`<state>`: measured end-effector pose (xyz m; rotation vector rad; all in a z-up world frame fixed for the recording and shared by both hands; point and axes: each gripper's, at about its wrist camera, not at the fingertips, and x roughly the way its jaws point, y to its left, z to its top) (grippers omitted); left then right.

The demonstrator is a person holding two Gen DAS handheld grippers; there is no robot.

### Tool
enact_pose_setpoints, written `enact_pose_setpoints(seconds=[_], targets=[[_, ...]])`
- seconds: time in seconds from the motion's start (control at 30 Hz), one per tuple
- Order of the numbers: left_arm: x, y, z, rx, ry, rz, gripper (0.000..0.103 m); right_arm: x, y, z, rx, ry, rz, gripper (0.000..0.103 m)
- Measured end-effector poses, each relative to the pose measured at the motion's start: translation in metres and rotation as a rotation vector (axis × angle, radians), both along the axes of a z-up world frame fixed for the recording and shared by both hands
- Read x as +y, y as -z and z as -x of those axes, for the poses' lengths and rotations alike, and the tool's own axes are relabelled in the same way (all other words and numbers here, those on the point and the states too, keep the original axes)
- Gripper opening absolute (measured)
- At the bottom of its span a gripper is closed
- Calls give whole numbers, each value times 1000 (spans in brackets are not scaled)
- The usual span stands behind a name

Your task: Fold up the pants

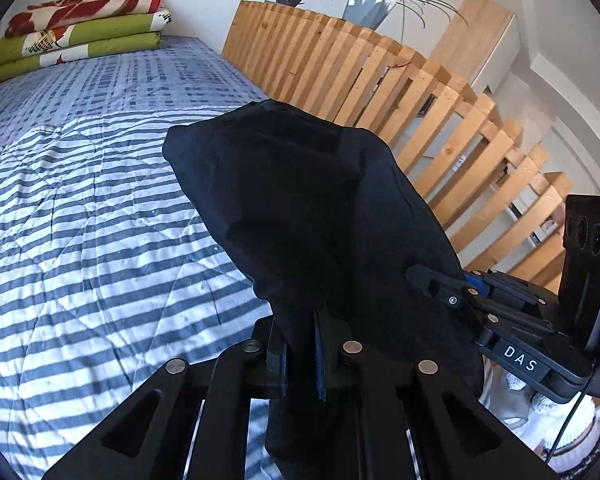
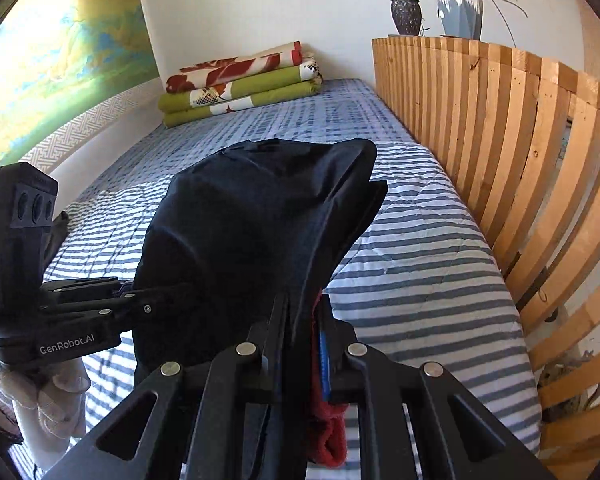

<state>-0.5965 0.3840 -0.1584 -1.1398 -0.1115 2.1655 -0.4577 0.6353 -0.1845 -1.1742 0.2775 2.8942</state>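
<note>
Dark navy pants (image 1: 308,216) hang bunched in the air above the striped bedcover (image 1: 80,220). My left gripper (image 1: 302,344) is shut on one edge of the cloth, which drapes over and hides its fingertips. My right gripper (image 2: 304,332) is shut on another edge of the same pants (image 2: 252,224), with a red lining (image 2: 328,432) showing below the jaws. Each gripper shows in the other's view: the right one (image 1: 452,292) at the right side, the left one (image 2: 132,300) at the left side. Both hold the cloth close together.
A wooden slatted rail (image 2: 520,168) runs along the bed's right side. Folded green and floral blankets (image 2: 240,84) lie at the bed's far end. A vase (image 2: 406,14) and a potted plant (image 2: 460,12) stand on the rail's top. A gloved hand (image 2: 52,396) holds the left gripper.
</note>
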Motion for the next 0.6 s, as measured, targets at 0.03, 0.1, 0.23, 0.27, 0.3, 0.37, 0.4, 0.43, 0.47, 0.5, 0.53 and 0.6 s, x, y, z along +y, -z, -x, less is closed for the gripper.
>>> enact_pose_setpoints(seconds=[0.03,0.1,0.23,0.27,0.3,0.37,0.4,0.43,0.47,0.5,0.53,0.6], targets=[[7,10,11,16,-11,28,11,5,7,10,-2,3,-5,12],[14,30,32,14,-56,107,25,16,24,31,-16,35,-46,12],[5,48,55,-23,-115,89,30,28,51,55,-74,195,-230,21],[4,48,52,-3,-111,100,30,31,53,53,-62,209,-229,21],[3,48,48,15,-108,106,30,31,55,50,-59,199,-205,21],[0,46,35,27,-87,96,30,25,55,43,-46,169,-199,21],[-1,44,23,28,-78,88,30,23,56,42,-42,157,-202,21],[-1,44,14,37,-72,93,30,17,54,36,-35,133,-192,21],[-5,44,1,47,-71,93,30,13,53,32,-26,109,-181,21],[-7,43,-7,52,-68,90,30,5,52,27,-21,90,-197,21],[-7,43,-16,56,-60,98,30,1,53,26,-26,81,-224,21],[-7,51,-28,59,-48,141,32,-7,61,26,-67,49,-235,21]])
